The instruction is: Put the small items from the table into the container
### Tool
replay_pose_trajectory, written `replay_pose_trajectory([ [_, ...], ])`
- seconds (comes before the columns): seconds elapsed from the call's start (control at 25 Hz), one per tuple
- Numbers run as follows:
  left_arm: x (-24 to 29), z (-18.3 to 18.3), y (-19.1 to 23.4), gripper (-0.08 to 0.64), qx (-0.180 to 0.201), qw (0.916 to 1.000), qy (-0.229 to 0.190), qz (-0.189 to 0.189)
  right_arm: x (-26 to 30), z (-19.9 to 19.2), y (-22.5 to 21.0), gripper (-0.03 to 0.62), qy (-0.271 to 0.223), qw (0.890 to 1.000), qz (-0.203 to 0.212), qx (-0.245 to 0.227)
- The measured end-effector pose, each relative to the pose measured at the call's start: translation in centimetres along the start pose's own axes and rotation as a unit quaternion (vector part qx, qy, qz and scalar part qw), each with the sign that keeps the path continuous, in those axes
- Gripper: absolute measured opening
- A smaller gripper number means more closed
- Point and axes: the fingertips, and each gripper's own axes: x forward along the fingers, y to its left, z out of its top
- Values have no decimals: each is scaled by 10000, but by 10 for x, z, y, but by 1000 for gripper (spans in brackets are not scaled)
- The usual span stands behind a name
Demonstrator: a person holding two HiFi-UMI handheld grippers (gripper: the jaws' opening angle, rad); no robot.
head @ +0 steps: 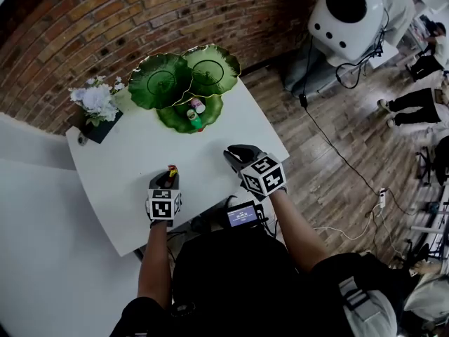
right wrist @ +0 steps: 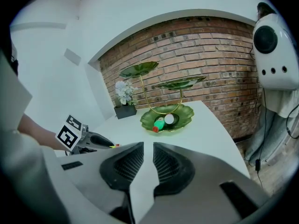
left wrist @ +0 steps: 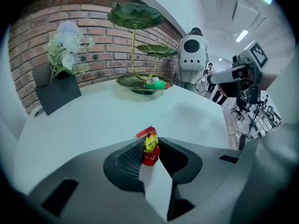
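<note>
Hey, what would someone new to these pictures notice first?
The green leaf-shaped tiered stand stands out at the far edge of the white table, against the brick wall. Its lowest dish holds a green bottle. Nearer the person, the left gripper pinches a small red and yellow packet.

Left gripper [head: 170, 177], lower centre-left: tipped steeply down, my jaws clamped on a small red-and-yellow packet [left wrist: 150, 146]; my left forearm [head: 155, 258] runs straight behind it. Right gripper [head: 236, 153], centre-right: tilted down, jaws a narrow slit apart, nothing between; my right forearm [head: 295, 234] angles in from lower right.
</note>
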Motion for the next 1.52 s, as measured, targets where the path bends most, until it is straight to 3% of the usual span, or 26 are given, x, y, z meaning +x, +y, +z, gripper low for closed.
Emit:
replay_pose_trajectory([
  [0.44,-21,30,-16,93,124,9981,-520,-312,-3,8,11,71,-157,9998,28,-94],
  [0.84,-48,82,-38,91,446,9905,-1201,-507,-1,29,16,71,-395,9989,92,-237],
  [1.52,-41,96,-34,89,397,9902,-1220,-557,5,28,8,71,-333,9992,99,-198],
])
